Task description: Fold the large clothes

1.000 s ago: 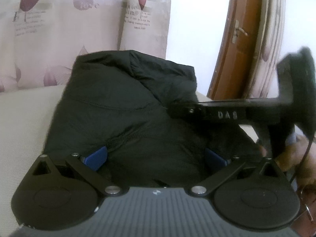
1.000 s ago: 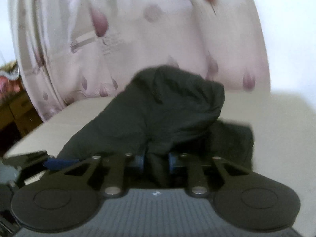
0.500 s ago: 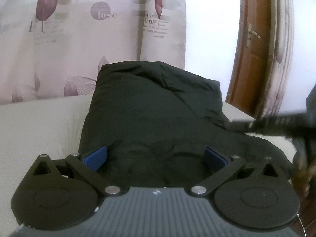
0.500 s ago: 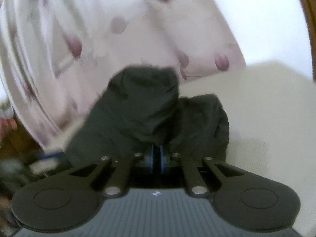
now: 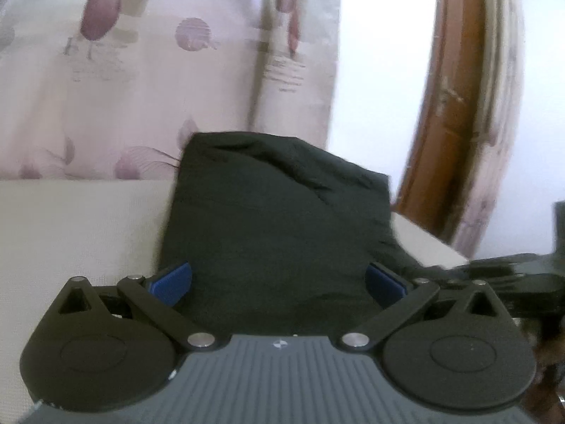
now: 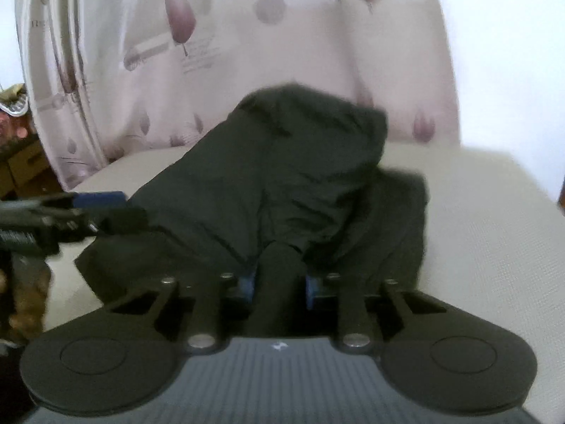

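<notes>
A large black garment [image 5: 275, 219] lies bunched on a cream padded surface [image 5: 70, 229], its far end against a curtain. My left gripper [image 5: 277, 281] is open, with blue pads [image 5: 169, 281] spread wide at the garment's near edge and cloth lying between them. In the right wrist view the same garment [image 6: 282, 176] rises in a heap. My right gripper [image 6: 279, 286] has a thick fold of it filling the gap between its pads, and its jaws are opening. The right gripper [image 5: 512, 275] shows low at the right edge of the left view. The left gripper [image 6: 70, 208] shows at the left of the right view.
A pale curtain with purple leaf prints [image 5: 141, 70] hangs behind the surface. A brown wooden door frame [image 5: 455, 106] stands at the right. The cream surface [image 6: 476, 229] stretches bare to the garment's right. A hand [image 6: 24, 300] shows at the lower left.
The left view has swung so the garment sits more centred and the right gripper has slid to the right edge. The right pads closed narrow, then widened around a thicker fold.
</notes>
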`<action>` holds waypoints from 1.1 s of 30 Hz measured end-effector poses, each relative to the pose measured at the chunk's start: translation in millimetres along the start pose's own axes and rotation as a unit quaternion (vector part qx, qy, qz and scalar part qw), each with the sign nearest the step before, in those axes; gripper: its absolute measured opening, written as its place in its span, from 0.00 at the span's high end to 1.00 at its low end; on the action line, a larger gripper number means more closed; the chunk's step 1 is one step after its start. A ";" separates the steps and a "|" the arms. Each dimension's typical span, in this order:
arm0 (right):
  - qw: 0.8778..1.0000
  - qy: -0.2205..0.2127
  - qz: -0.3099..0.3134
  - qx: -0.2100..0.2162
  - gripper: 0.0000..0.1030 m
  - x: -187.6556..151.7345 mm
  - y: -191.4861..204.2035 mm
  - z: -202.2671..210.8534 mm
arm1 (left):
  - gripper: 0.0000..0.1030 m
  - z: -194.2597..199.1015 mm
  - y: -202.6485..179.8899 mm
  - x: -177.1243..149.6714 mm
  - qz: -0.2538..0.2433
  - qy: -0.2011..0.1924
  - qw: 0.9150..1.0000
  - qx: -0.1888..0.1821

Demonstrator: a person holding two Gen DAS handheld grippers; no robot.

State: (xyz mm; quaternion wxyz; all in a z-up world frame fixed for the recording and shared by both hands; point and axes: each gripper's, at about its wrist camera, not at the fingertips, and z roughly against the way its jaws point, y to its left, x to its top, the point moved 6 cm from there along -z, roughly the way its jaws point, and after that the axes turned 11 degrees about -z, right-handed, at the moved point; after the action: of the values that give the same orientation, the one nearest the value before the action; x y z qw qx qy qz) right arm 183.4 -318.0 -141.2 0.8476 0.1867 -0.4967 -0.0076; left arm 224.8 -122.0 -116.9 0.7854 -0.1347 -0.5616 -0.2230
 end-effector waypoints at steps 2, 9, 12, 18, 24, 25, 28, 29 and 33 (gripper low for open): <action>1.000 -0.007 0.008 -0.010 0.80 0.3 -5.2 5.1 | 0.00 -5.2 5.5 -4.2 0.012 0.020 1.000 0.002; 0.996 -0.009 -0.085 0.010 0.80 -30.3 -41.3 -14.2 | 0.00 -20.6 -4.7 -31.5 0.007 0.056 0.998 -0.004; 0.983 -0.027 -0.172 0.052 0.80 -40.6 -62.4 -16.6 | 0.00 -22.3 -3.8 -32.6 0.002 0.059 0.998 -0.002; 0.990 -0.052 -0.131 0.000 0.57 -34.4 -49.1 -5.2 | 0.00 -26.3 4.8 -35.7 0.013 0.054 0.998 -0.011; 0.986 -0.066 -0.115 -0.097 0.00 -41.4 -56.7 -4.6 | 0.00 -24.2 6.4 -40.1 0.011 0.040 0.999 -0.021; 0.984 -0.047 -0.157 -0.071 0.00 -43.7 -65.5 -8.3 | 0.00 -24.4 8.3 -40.1 0.012 0.040 0.999 -0.026; 0.973 -0.012 -0.232 -0.017 0.00 -48.4 -84.4 -15.4 | 0.00 -26.8 19.2 -41.0 0.021 0.042 0.997 -0.056; 0.975 -0.009 -0.221 -0.013 0.01 -47.3 -84.8 -16.4 | 0.00 -29.0 23.8 -41.6 0.027 0.042 0.996 -0.070; 0.977 0.018 -0.212 0.023 0.16 -42.8 -83.8 -26.5 | 0.00 -40.1 39.3 -47.8 0.072 0.049 0.988 -0.126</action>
State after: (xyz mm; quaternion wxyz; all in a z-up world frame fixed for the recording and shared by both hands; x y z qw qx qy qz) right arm 198.6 -379.3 -215.9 0.8307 0.3074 -0.4309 -0.1723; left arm 264.5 -97.0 -173.7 0.8027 -0.2618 -0.4784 -0.2415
